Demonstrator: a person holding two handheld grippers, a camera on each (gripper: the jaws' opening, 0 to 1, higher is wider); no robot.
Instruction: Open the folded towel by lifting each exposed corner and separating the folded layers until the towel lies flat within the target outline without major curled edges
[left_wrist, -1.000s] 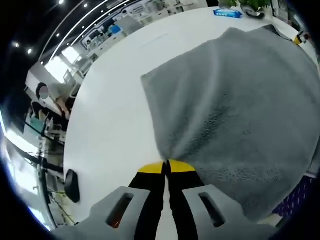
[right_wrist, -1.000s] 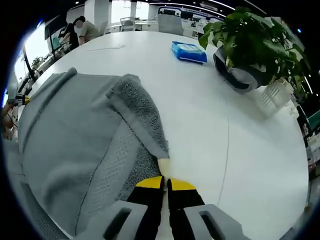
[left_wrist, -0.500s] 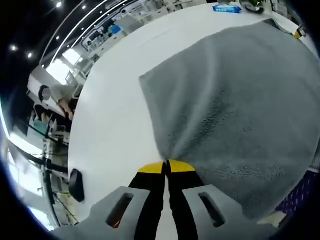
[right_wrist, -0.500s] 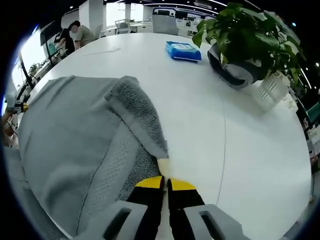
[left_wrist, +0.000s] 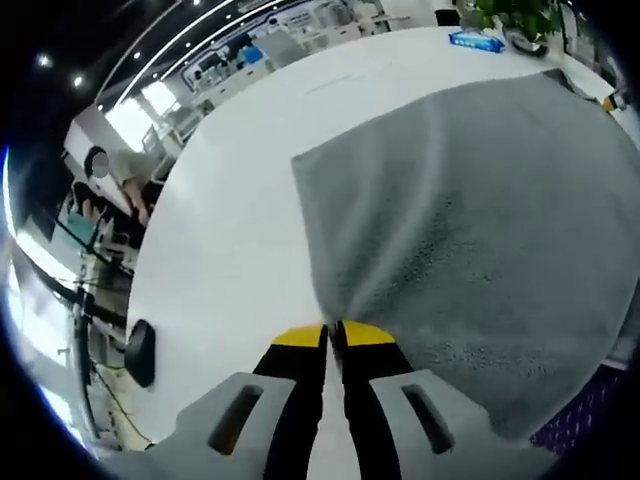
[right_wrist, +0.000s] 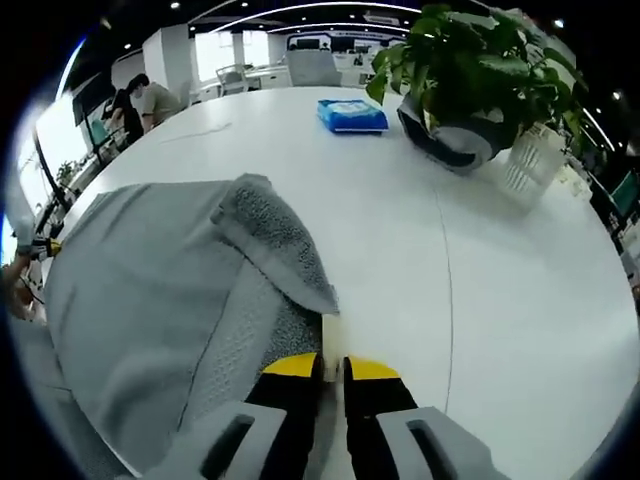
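My left tool (left_wrist: 334, 327) is still pinched tight on a corner of the grey towel (left_wrist: 470, 220), which spreads up and to the right over the white worktop (left_wrist: 230, 230). Since a second ago the camera has shifted a bit, otherwise same grip. On the right, my right tool (right_wrist: 333, 362) now has a slim gap between its jaws where they were pressed together before, with the towel's pale corner tab just at the tips; can't tell if it still grips. The folded-over flap (right_wrist: 275, 250) hasn't flattened. Blue packet (right_wrist: 352, 114) and potted plant (right_wrist: 470, 75) sit beyond.
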